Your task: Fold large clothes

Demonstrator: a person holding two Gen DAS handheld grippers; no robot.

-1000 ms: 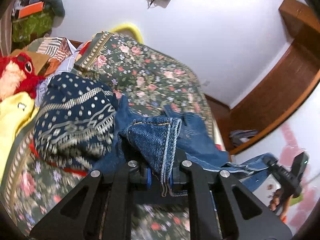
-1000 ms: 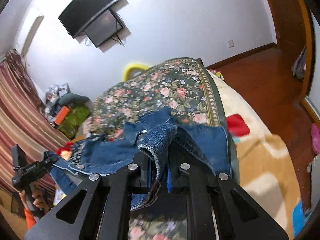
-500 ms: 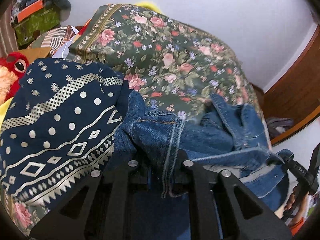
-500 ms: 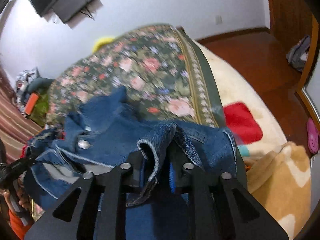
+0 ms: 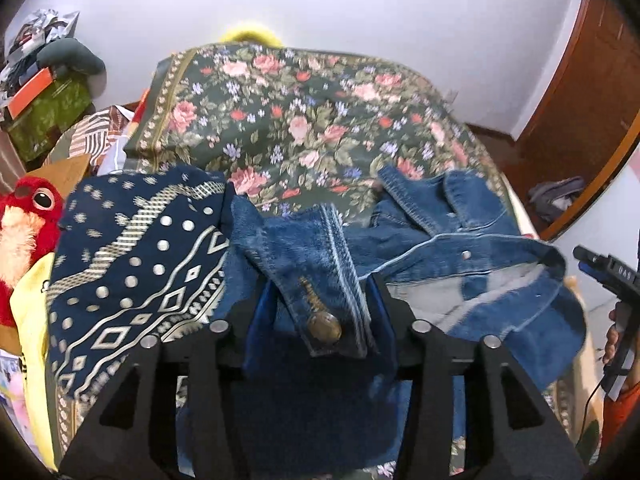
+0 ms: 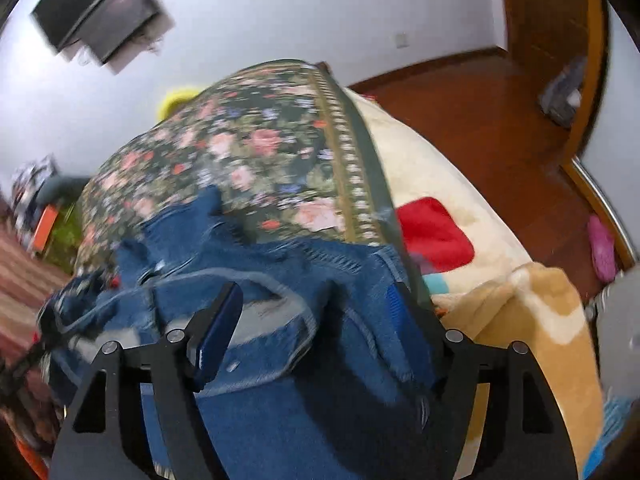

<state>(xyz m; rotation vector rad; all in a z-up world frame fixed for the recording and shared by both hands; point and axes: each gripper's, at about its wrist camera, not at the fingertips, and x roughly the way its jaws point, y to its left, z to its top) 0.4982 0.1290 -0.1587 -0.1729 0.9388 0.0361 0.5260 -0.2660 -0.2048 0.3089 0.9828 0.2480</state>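
A blue denim jacket (image 5: 460, 256) lies crumpled on the floral bedspread (image 5: 304, 120). My left gripper (image 5: 320, 300) is open, its jaws wide apart, and a buttoned denim cuff (image 5: 320, 280) lies loose between them. My right gripper (image 6: 316, 300) is also open, its jaws wide apart over the jacket (image 6: 280, 280), which lies slack under them. The right gripper shows at the right edge of the left wrist view (image 5: 608, 276).
A navy patterned cloth (image 5: 136, 264) lies left of the jacket. A red plush toy (image 5: 28, 220) and a yellow garment sit at the far left. A cream and tan blanket (image 6: 500, 280) lies right of the bedspread, with wooden floor (image 6: 480, 100) beyond.
Both grippers have opened and let go of the denim they held. The jacket has dropped onto the bedspread. Both cameras have tilted down and moved closer to the bed.
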